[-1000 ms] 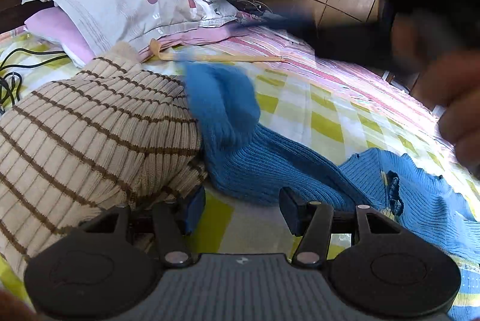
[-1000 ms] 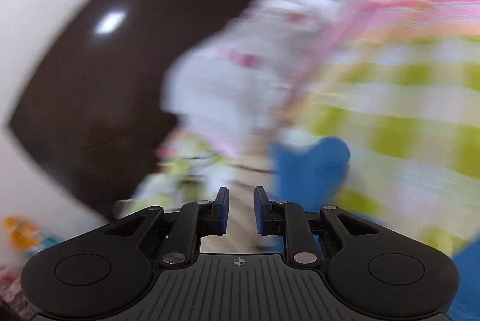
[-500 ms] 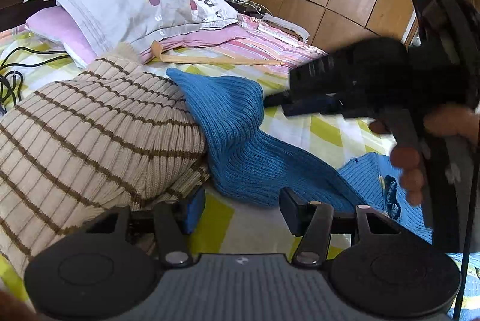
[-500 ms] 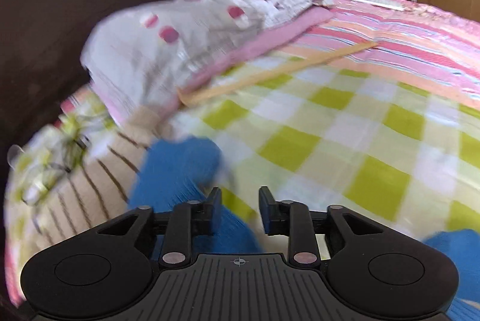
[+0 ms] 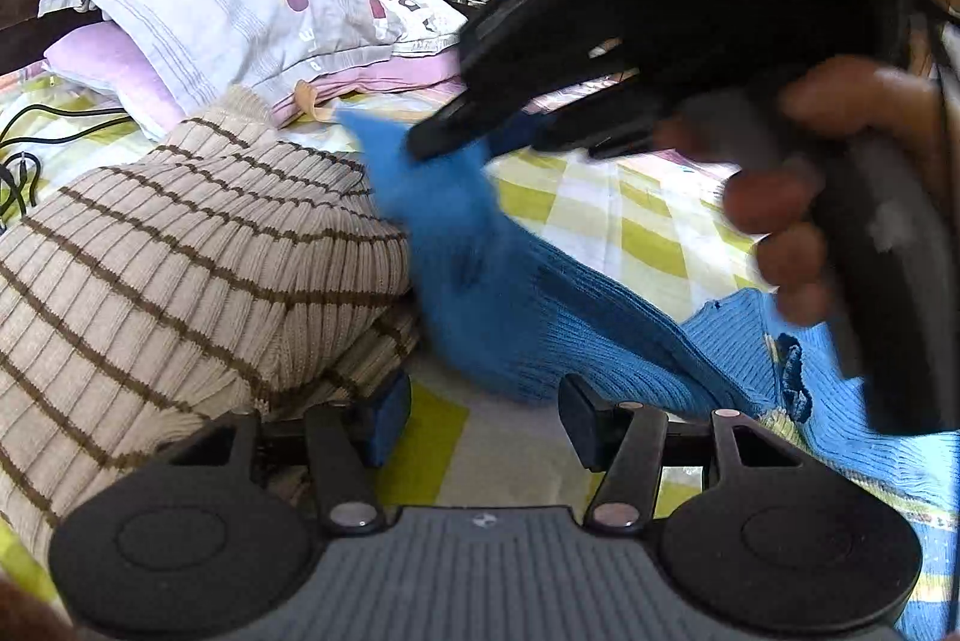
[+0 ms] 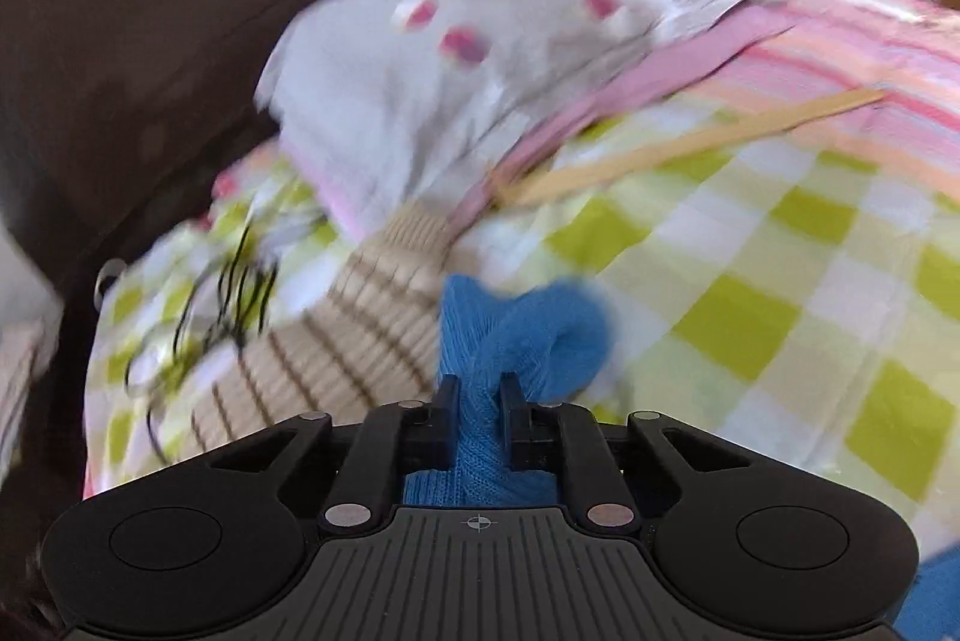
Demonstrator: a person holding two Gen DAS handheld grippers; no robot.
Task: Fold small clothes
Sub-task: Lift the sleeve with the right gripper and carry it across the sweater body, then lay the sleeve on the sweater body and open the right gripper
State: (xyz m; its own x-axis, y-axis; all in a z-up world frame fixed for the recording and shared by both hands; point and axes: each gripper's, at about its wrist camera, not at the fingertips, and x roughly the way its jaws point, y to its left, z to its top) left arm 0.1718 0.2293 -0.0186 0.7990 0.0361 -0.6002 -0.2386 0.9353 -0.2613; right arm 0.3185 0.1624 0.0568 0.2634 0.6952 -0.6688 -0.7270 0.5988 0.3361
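Right hand-held gripper [image 6: 480,392]: its jaws have just been closing and now pinch a bunched end of the blue ribbed knit sweater [image 5: 540,317], most likely a sleeve; cloth fills the narrow gap between the pads. Left hand-held gripper [image 5: 483,416]: jaws about half open at the lower centre of its frame, nothing between them, hovering over the bed's yellow-checked sheet [image 5: 648,221].

The sweater lies across that sheet at centre and lower right of the left view, its gathered end against the beige brown-striped knit garment [image 5: 180,251] at left.

Judgement: the step in hand is carrying the sleeve across the body. Done well, the pinch should hold a single edge rather than a wad, the cloth be lifted clear of the striped garment before it is drawn across, and the left gripper pin the body so it does not drag.

The left view alone shows the sweater's spread and the person's hand [image 5: 840,179]. The right view alone shows the pinch itself.
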